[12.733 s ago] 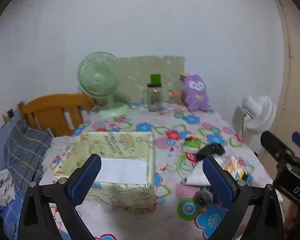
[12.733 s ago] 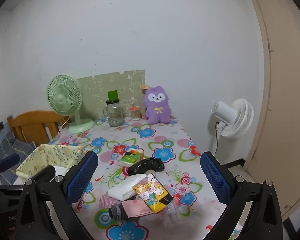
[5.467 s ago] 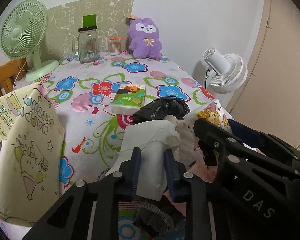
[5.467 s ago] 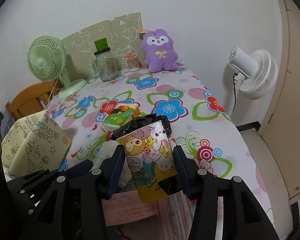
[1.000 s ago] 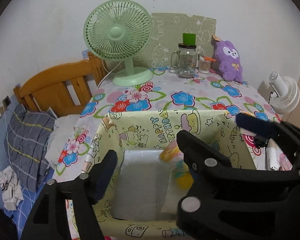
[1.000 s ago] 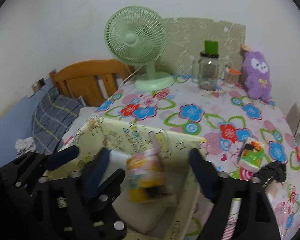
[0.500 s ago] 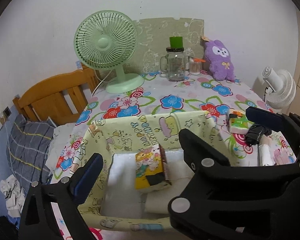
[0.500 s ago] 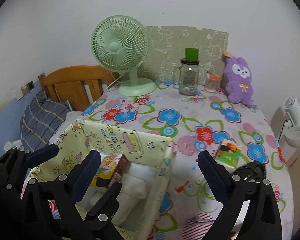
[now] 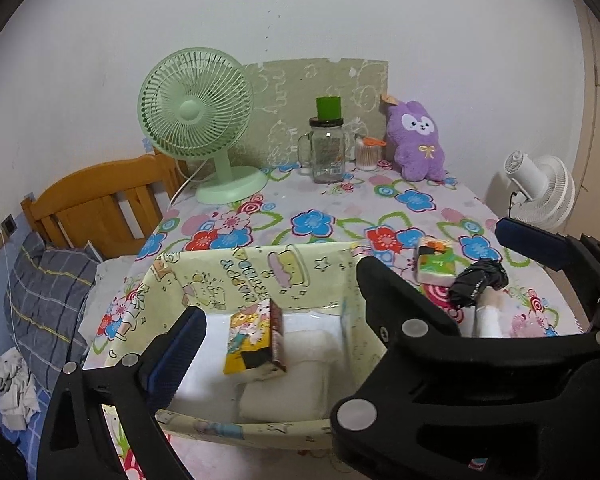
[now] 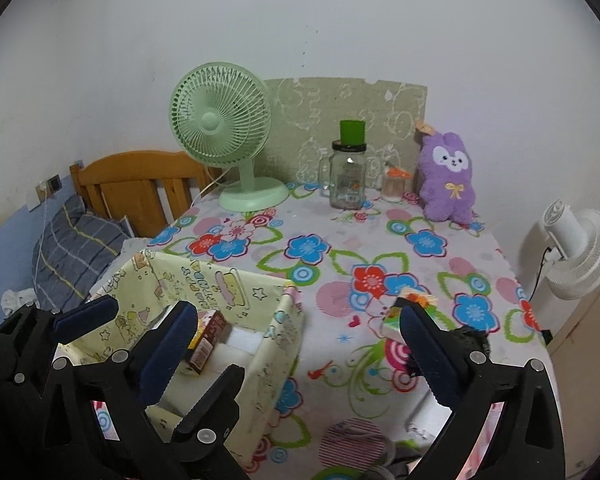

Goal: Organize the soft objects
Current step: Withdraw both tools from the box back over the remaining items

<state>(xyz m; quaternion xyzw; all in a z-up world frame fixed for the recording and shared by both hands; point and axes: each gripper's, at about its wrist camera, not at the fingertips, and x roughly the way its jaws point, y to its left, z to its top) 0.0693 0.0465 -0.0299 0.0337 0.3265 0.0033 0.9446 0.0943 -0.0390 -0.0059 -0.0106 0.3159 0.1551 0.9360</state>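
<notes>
A pale yellow cartoon-print fabric box (image 9: pixel 256 268) stands on the flowered table; it also shows in the right wrist view (image 10: pixel 204 280). Inside lie a white soft pack (image 9: pixel 284 396) and a yellow cartoon-print pack (image 9: pixel 252 336), whose edge shows in the right wrist view (image 10: pixel 206 342). My left gripper (image 9: pixel 276 320) is open and empty above the box. My right gripper (image 10: pixel 296 340) is open and empty, right of the box. A green tissue pack (image 9: pixel 436 266), a black crumpled bag (image 9: pixel 480 280) and a white roll (image 9: pixel 488 320) lie on the table to the right.
A green desk fan (image 9: pixel 204 120), a glass jar with a green lid (image 9: pixel 328 148), a small cotton-swab jar (image 9: pixel 368 152) and a purple plush rabbit (image 9: pixel 418 144) stand at the back. A wooden headboard (image 9: pixel 100 200) and bedding are left; a white fan (image 9: pixel 540 188) stands right.
The yellow cartoon-print pack dropped into the box onto the white pack. Both grippers, open, have pulled back and up from the box; the right gripper has shifted to the right.
</notes>
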